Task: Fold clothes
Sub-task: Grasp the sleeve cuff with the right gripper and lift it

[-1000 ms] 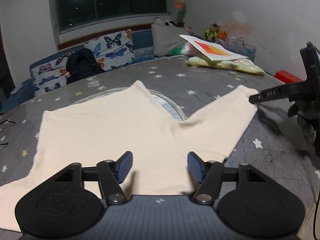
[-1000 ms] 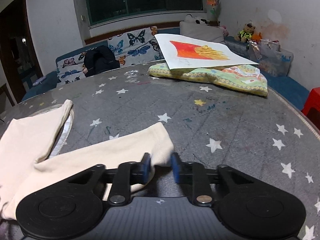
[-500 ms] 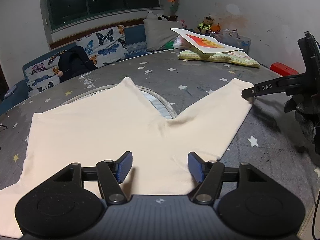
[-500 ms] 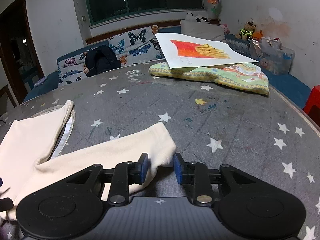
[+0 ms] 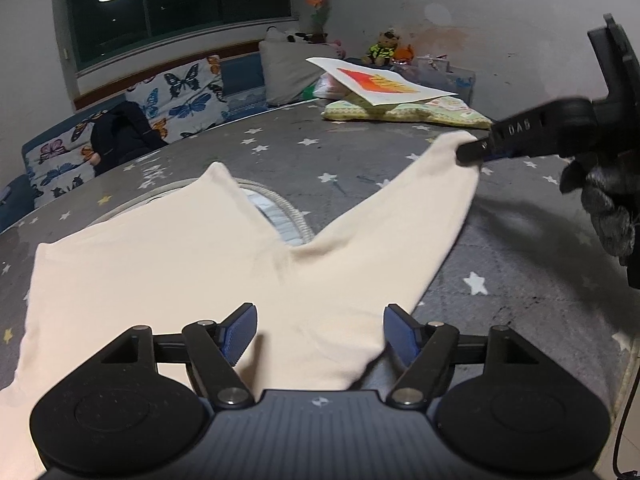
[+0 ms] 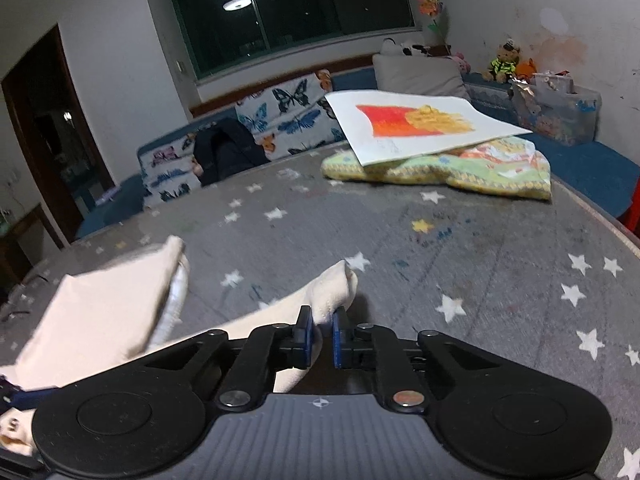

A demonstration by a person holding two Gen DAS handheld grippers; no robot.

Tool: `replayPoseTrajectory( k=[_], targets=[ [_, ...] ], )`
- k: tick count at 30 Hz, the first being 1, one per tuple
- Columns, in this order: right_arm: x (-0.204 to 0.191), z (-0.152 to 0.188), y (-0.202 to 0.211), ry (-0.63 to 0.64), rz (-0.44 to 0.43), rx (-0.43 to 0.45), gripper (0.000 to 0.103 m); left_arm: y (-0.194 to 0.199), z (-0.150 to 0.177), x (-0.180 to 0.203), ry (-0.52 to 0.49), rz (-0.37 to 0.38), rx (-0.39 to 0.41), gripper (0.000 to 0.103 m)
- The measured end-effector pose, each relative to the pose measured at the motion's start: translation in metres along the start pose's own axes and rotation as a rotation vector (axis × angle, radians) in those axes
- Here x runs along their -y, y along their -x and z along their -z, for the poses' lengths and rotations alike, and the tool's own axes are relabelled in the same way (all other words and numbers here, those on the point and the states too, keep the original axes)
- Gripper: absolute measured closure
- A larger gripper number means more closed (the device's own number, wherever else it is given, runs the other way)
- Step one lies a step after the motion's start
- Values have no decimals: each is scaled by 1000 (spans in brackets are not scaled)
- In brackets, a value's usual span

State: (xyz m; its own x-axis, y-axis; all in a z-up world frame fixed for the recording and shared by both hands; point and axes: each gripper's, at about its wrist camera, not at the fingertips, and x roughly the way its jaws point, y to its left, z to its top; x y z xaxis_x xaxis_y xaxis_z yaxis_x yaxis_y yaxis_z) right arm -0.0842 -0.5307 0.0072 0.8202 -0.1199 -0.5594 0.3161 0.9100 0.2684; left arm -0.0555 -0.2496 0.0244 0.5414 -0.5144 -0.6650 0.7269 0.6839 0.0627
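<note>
Room: lit from a ceiling lamp, dark window behind, butterfly-print cushions (image 5: pixel 176 96) along a blue bench on the far side.

Surface: round worktop (image 6: pixel 500 264) under a grey star-print cover. Toward its far right edge, a patterned folded cloth (image 6: pixel 480 168) with a painted sheet (image 6: pixel 420 124) lying on top.

Item: cream trousers (image 5: pixel 168 272), spread flat across the near half of the worktop, legs splayed in a V toward the far side. The right leg cuff (image 6: pixel 336 288) is drawn out toward the right edge and slightly raised.

Left tool (image 5: pixel 320 332): jaws opening, blue pads standing well apart over the near edge of the fabric, pressing on nothing.

Right tool (image 6: pixel 320 336): clenched on the right leg cuff, fabric bunched between the pads; a dark-gloved hand (image 5: pixel 608 204) carries it.

Handling, judged: thin knit, light and limp, no stiffness of its own; it will sag and drag along the cover if lifted at one point only. Not fragile, not slippery against the cover.

Where to hold, judged: at hems and corners, both layers pinched together. The cuff is already taken; the matching hold for the left tool is the near edge of the garment beneath its pads.
</note>
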Motion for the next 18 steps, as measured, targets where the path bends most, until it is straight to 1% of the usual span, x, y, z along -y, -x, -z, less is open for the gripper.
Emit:
replayPoseTrajectory(
  k=[3, 6, 11, 14, 18],
  targets=[
    [-4, -6, 7, -13, -34, 12, 93, -4, 0, 5, -2, 20, -3, 27],
    [-8, -11, 14, -26, -69, 19, 93, -6, 1, 8, -6, 34, -7, 27],
    [-21, -22, 27, -30, -132, 27, 93, 4, 5, 3, 10, 42, 11, 24],
    [-38, -30, 35, -19, -187, 31, 93, 16, 8, -7, 41, 28, 36, 22],
    [-76, -36, 40, 29, -271, 30, 92, 32, 16, -26, 81, 2, 60, 22]
  ],
)
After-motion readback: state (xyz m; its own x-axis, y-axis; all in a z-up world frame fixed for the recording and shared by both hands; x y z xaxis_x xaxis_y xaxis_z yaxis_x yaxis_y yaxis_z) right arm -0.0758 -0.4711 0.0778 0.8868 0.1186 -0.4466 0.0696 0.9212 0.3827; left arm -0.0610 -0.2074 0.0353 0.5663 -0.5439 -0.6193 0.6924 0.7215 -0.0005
